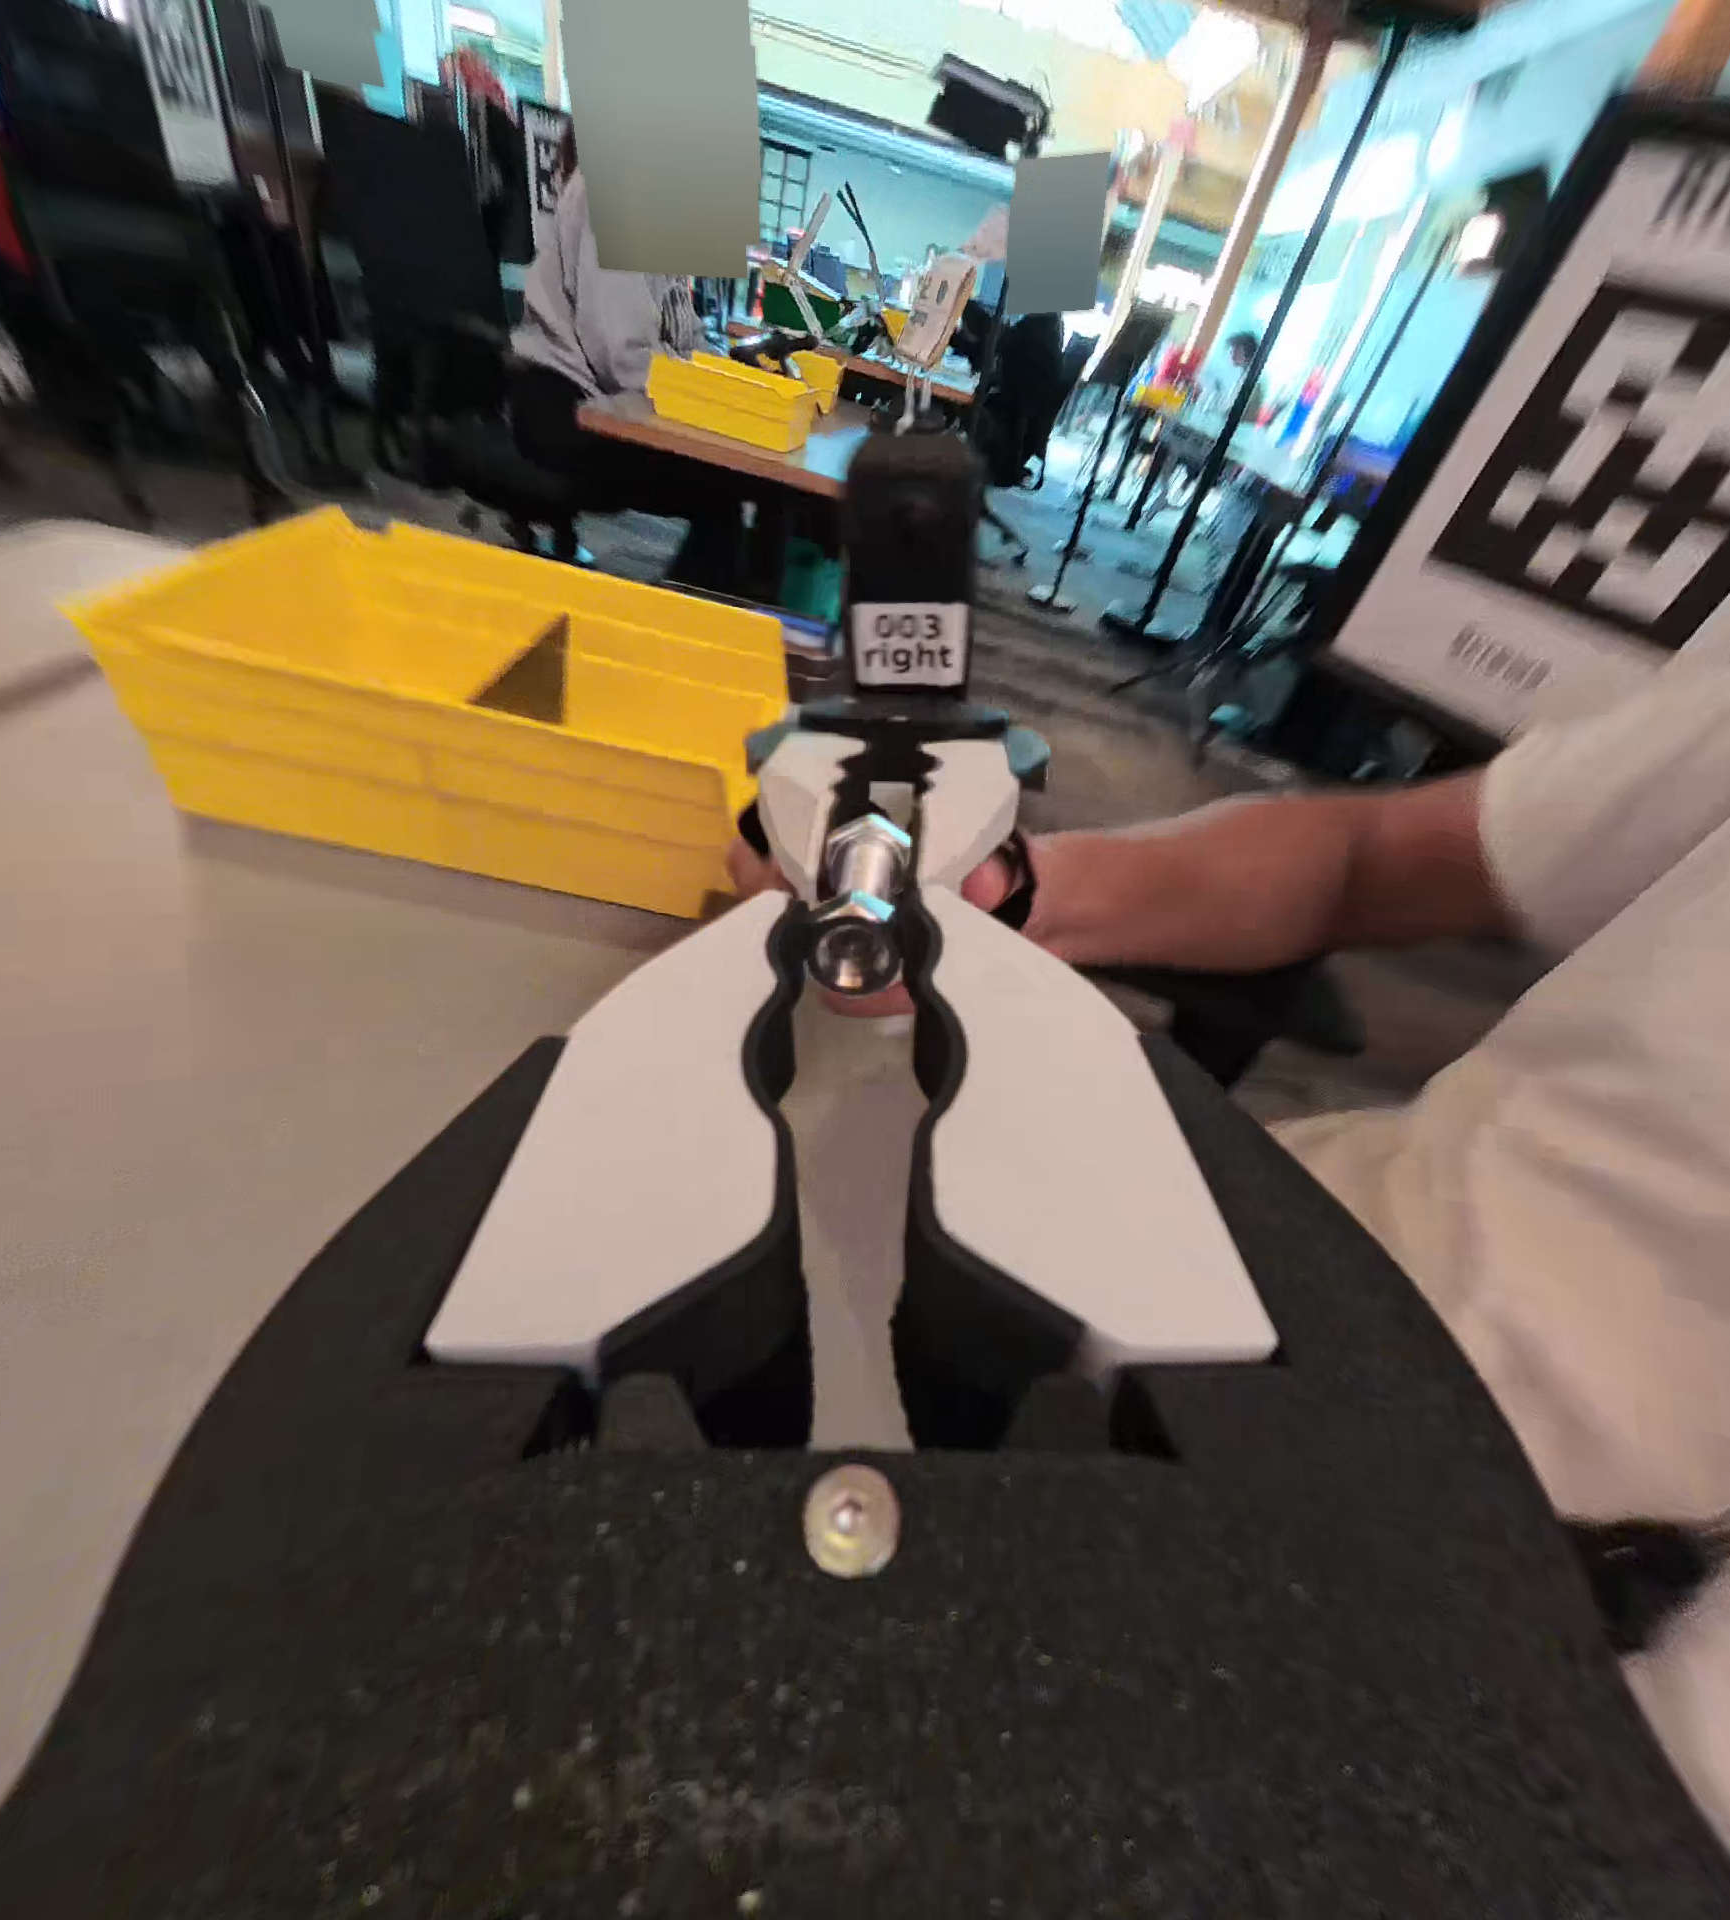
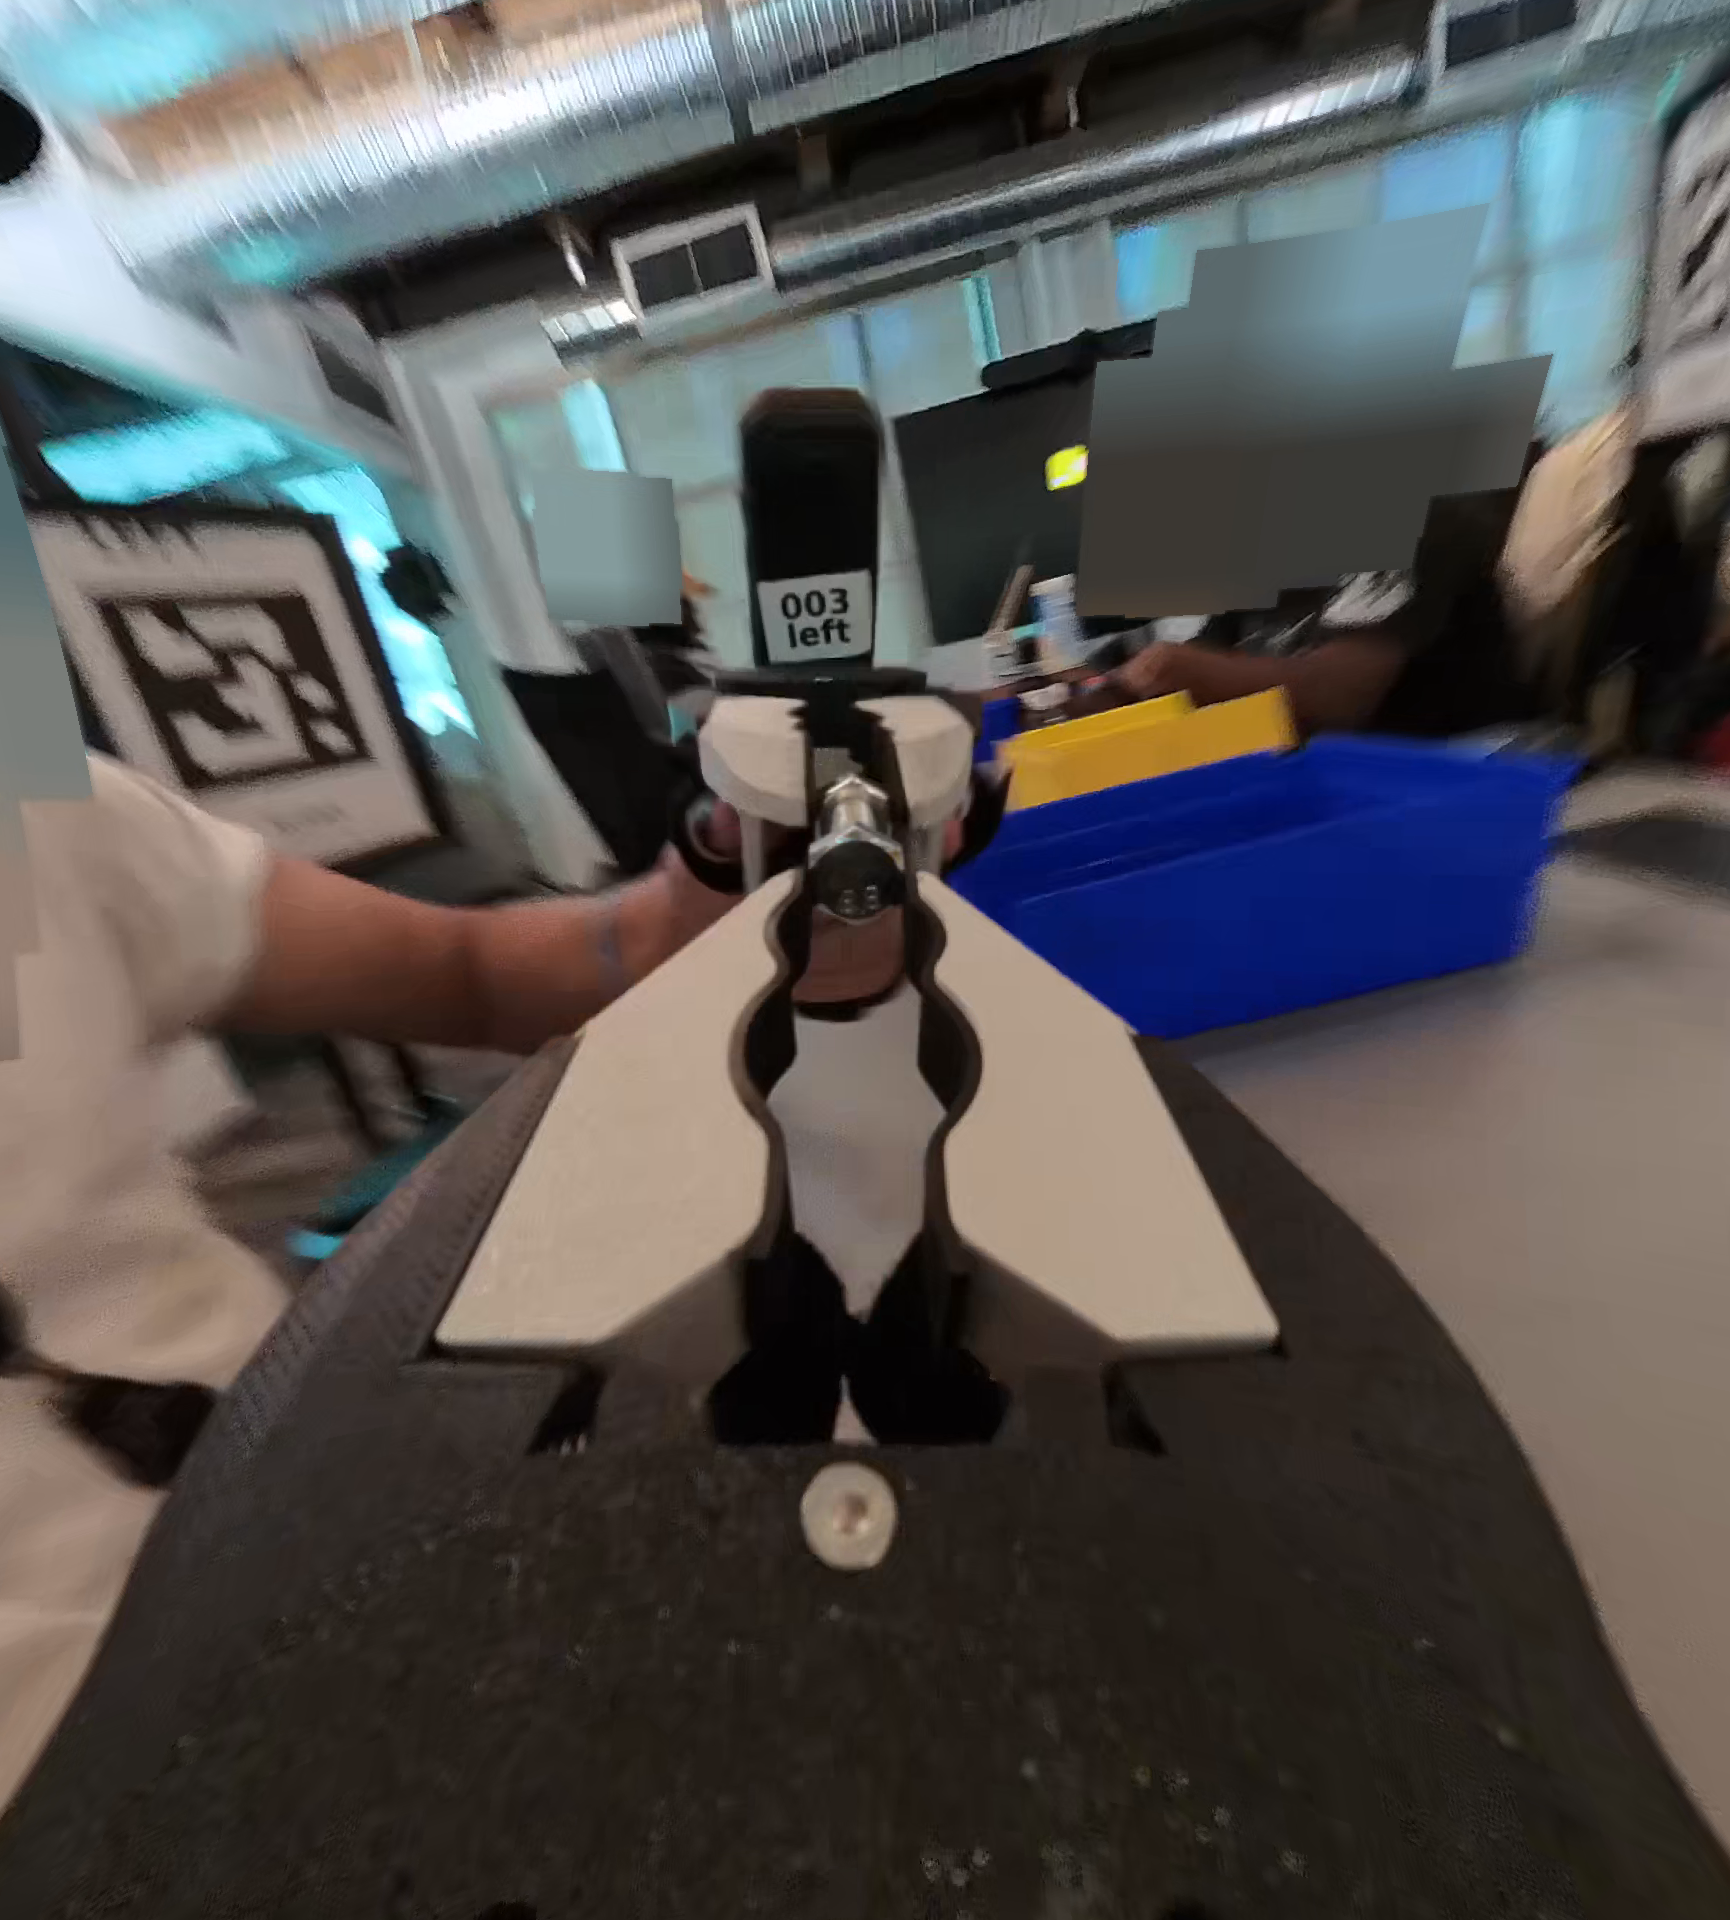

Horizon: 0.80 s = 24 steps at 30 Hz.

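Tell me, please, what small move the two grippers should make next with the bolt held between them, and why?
Probably turn the left gripper about the bolt's axis while the right gripper holds steady. The left's pads close on the nut at the threaded end; the right's close on the bolt by its hex head, so twisting should wind the nut.

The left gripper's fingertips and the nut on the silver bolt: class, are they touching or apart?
Touching. In the left wrist view the left gripper has both black pads pressed against the nut on the bolt.

Yellow bin (image 1: 404,727), blue bin (image 2: 1308,883), silver bolt (image 1: 866,883)
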Tool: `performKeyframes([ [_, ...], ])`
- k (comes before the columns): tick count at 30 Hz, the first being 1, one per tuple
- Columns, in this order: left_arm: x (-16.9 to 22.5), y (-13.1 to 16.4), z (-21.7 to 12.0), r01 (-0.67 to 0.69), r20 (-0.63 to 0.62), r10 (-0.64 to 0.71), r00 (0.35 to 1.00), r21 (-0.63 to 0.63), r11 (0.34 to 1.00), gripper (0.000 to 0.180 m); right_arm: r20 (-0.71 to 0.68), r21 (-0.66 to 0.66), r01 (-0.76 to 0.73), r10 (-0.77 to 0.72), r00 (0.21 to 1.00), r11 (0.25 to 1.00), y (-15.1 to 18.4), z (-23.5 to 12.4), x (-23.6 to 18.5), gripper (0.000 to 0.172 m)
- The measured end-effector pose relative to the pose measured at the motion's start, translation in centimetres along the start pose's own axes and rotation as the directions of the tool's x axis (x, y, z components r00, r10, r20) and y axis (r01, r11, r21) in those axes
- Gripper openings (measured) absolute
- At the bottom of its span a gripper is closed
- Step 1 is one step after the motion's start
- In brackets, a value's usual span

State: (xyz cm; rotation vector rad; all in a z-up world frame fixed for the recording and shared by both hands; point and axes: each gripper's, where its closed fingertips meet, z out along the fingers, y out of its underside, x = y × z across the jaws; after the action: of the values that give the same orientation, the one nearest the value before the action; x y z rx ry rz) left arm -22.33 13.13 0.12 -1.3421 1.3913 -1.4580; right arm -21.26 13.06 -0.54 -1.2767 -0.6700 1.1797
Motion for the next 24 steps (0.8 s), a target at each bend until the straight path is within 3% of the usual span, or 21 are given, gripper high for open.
performKeyframes([
  [2, 0.2, -0.5, 0.1, 0.209, -0.072, -0.206, 0.976, 0.028, 0.978, 0.017, -0.077, -0.050, 0.304, -0.308, 0.948, 0.951, -0.5, -0.1, -0.4, 0.017],
  [5, 0.5, -0.9, 0.2, 0.480, -0.186, -0.468, 0.864, 0.021, 0.877, 0.016, -0.127, -0.194, 0.680, -0.705, 0.697, 0.707, -0.7, -0.2, -0.9, 0.016],
  [9, 0.8, -0.4, 0.5, 0.713, -0.280, -0.694, 0.663, -0.045, 0.700, 0.017, -0.024, -0.353, 0.889, -0.952, 0.304, 0.293, -0.4, -0.6, -1.4, 0.017],
  [10, 0.9, -0.2, 0.5, 0.756, -0.300, -0.735, 0.608, -0.062, 0.651, 0.017, -0.002, -0.365, 0.899, -0.966, 0.259, 0.242, -0.3, -0.7, -1.6, 0.017],
  [11, 0.8, 0.0, 0.6, 0.783, -0.313, -0.759, 0.571, -0.070, 0.618, 0.017, 0.009, -0.376, 0.894, -0.964, 0.265, 0.243, -0.1, -0.7, -1.5, 0.017],
  [13, 0.6, 0.3, 0.7, 0.780, -0.325, -0.753, 0.573, -0.066, 0.622, 0.018, -0.015, -0.372, 0.856, -0.925, 0.381, 0.359, 0.2, -0.9, -1.4, 0.017],
  [16, 0.3, 0.7, 0.8, 0.635, -0.275, -0.611, 0.742, -0.002, 0.772, 0.021, -0.067, -0.331, 0.760, -0.818, 0.572, 0.559, 0.6, -1.0, -1.0, 0.017],
  [18, -1.2, 1.3, 0.8, 0.442, -0.132, -0.430, 0.893, 0.078, 0.894, 0.055, -0.099, -0.276, 0.659, -0.703, 0.705, 0.700, 0.5, -1.1, -0.8, 0.017],
  [20, -2.5, 1.2, 0.2, 0.162, 0.001, -0.165, 0.986, 0.162, 0.973, 0.064, -0.119, -0.232, 0.510, -0.545, 0.830, 0.828, 0.7, -1.1, -0.2, 0.017],
  [22, -1.9, 1.3, -0.2, -0.193, 0.071, 0.183, 0.981, 0.192, 0.962, 0.070, -0.128, -0.194, 0.322, -0.350, 0.928, 0.927, 1.3, -1.1, 0.5, 0.017],
  [24, -1.5, 2.5, -0.3, -0.435, 0.135, 0.420, 0.897, 0.106, 0.894, 0.064, -0.106, -0.136, 0.101, -0.116, 0.988, 0.986, 2.0, -1.0, 0.9, 0.017],
])
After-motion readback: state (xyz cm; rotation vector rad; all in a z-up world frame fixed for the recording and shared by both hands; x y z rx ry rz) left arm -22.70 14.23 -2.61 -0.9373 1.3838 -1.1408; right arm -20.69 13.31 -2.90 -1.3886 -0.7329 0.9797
